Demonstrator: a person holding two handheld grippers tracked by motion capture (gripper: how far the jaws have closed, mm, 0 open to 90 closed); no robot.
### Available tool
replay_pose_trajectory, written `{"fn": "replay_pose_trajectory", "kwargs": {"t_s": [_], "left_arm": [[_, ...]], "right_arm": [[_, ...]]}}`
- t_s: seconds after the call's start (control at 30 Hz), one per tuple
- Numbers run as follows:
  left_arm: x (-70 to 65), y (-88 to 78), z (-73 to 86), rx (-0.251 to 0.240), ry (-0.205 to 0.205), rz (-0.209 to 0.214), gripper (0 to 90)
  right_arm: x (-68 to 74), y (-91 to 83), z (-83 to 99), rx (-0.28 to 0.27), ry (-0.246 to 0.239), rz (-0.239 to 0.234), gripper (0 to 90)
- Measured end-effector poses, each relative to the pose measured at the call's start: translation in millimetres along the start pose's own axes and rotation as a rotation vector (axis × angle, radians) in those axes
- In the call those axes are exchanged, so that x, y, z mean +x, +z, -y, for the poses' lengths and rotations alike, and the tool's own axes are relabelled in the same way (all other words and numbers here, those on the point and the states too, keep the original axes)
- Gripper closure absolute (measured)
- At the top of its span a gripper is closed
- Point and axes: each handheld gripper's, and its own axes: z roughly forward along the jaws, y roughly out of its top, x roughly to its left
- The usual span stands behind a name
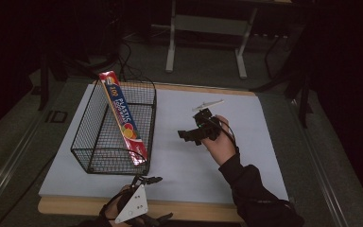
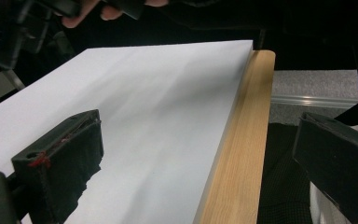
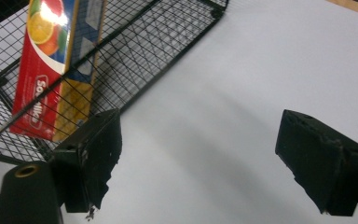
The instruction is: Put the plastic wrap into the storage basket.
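The right gripper [image 1: 185,136] hovers with jaws wide and empty beside the wire basket [image 1: 94,146] holding a leaning plastic-wrap box [image 1: 123,116], while the left gripper [image 1: 147,180], jaws also wide and empty, sits at the tabletop's [image 1: 246,142] near edge.

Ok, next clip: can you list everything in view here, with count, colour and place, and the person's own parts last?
wire basket: one, black, left half of the white board
plastic wrap box: one, red with blue and yellow, leaning upright inside the basket against its right wall
small pale object: one, whitish, far side of the board; too small to identify
white board: one, covering the table
wooden table: one, light wood edge at the near side
left gripper: one, black, near edge, jaws open, empty
right gripper: one, black, board centre, jaws open, empty
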Motion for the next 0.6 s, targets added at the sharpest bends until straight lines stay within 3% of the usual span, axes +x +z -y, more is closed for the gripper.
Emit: {"fn": "replay_pose_trajectory", "kwargs": {"t_s": [0.6], "left_arm": [[-0.3, 1.5, 0.0, 0.006, 0.003, 0.001, 2.1]], "right_arm": [[-17.5, -3.5, 57.1, 0.038, 0.035, -0.001, 14.6]]}}
